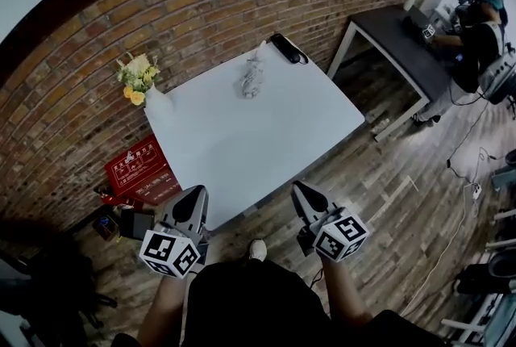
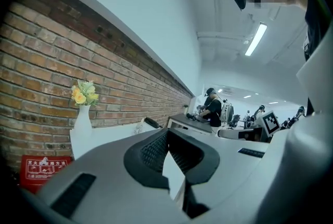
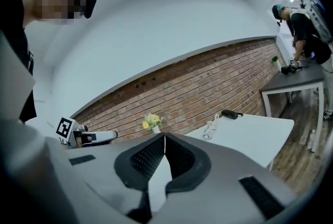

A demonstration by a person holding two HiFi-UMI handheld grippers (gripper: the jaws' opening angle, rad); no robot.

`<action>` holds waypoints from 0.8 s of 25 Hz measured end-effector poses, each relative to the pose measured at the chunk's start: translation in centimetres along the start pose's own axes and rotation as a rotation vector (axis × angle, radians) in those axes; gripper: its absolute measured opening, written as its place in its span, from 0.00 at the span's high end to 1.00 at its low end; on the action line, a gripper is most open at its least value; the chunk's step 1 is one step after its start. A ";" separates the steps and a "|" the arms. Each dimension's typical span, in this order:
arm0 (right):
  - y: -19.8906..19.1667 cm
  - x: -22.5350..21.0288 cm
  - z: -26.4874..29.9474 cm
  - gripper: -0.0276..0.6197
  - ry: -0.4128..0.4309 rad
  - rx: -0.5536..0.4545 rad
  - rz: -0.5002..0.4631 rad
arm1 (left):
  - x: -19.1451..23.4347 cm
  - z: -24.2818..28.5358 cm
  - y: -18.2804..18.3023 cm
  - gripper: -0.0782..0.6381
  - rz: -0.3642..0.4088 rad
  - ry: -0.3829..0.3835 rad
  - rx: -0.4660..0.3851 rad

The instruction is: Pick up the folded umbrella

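Well, the folded umbrella [image 1: 288, 48] lies black and slim at the far corner of the white table [image 1: 242, 152], hard by the brick wall [image 1: 97, 55]; a crumpled white bundle [image 1: 252, 79] sits just beside it, toward the table's middle; the left gripper [image 1: 193, 196] and right gripper [image 1: 300, 190] hang off the near edge, well apart from it, each with jaws pressed together on nothing. The step in hand looks like the reach; to do it well, spread one gripper's jaws before arriving, come across the umbrella's narrow body, and steer clear of the bundle. At the left corner a white vase [image 1: 157, 103] holds yellow and pale flowers [image 1: 137, 75]; a red box [image 1: 141, 169] stands on the floor below, contents unseen.
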State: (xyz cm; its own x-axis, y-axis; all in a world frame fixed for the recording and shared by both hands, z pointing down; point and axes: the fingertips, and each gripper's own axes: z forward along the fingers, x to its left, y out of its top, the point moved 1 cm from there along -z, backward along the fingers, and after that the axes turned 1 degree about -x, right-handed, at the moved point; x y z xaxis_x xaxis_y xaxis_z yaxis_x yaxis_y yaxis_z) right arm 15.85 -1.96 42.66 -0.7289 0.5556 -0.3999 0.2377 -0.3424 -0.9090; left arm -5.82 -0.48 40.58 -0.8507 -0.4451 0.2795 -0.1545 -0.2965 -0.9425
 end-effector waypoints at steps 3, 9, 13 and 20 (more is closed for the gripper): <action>0.4 -1.1 0.8 0.92 0.019 0.011 -0.005 | 0.1 0.9 -0.1 0.87 -0.006 0.026 0.001; 0.6 -2.6 1.7 0.92 0.042 0.033 -0.012 | 0.2 2.1 -0.1 0.87 -0.008 0.048 0.005; 0.5 -3.0 2.2 0.92 0.051 0.040 0.000 | 0.5 2.7 -0.5 0.87 -0.012 0.069 0.026; 0.0 -3.1 5.0 0.92 0.079 0.060 0.027 | 1.3 3.7 -1.2 0.87 -0.015 0.067 0.048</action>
State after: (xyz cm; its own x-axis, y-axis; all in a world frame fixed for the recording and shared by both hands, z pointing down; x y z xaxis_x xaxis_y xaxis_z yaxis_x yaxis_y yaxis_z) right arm 14.89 -7.42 44.48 -0.6694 0.6030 -0.4340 0.2155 -0.4015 -0.8902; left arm -4.90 -3.83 42.77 -0.8805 -0.3833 0.2789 -0.1443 -0.3437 -0.9279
